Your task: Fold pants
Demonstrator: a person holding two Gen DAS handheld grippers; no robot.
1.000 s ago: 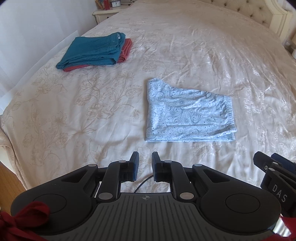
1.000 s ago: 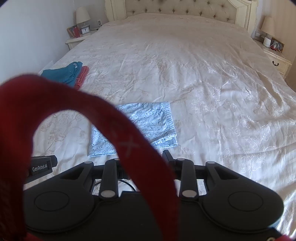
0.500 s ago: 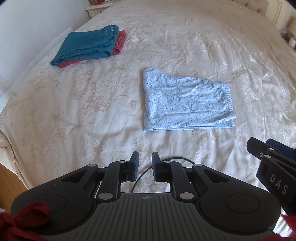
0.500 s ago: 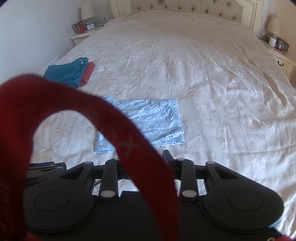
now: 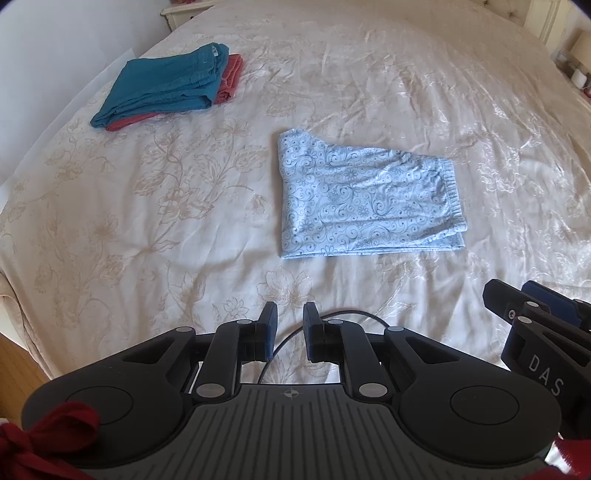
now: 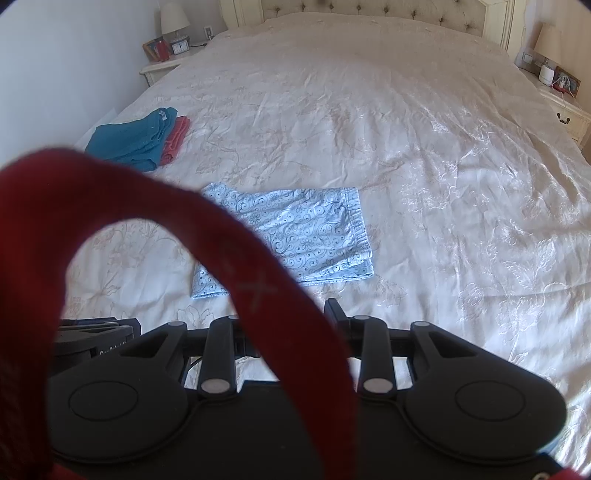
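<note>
Light blue patterned pants (image 5: 365, 201) lie folded flat on the cream bedspread (image 5: 184, 221), also seen in the right wrist view (image 6: 310, 236). My left gripper (image 5: 290, 325) hovers near the bed's front edge, short of the pants, its fingers a narrow gap apart and empty. My right gripper (image 6: 291, 314) is beside it, mostly hidden by a red strap (image 6: 229, 258); only its right fingertip (image 6: 334, 310) shows. It also shows at the right edge of the left wrist view (image 5: 532, 317).
A folded teal garment (image 5: 166, 85) lies on a folded red one (image 5: 229, 79) at the bed's far left. Nightstands with lamps (image 6: 173, 48) (image 6: 554, 74) flank the headboard (image 6: 369, 11). A thin black cable (image 5: 295, 332) lies under my left gripper.
Both grippers have moved forward and lower toward the pants, which look larger now. The pants have not moved. The left gripper's finger gap is unchanged.
</note>
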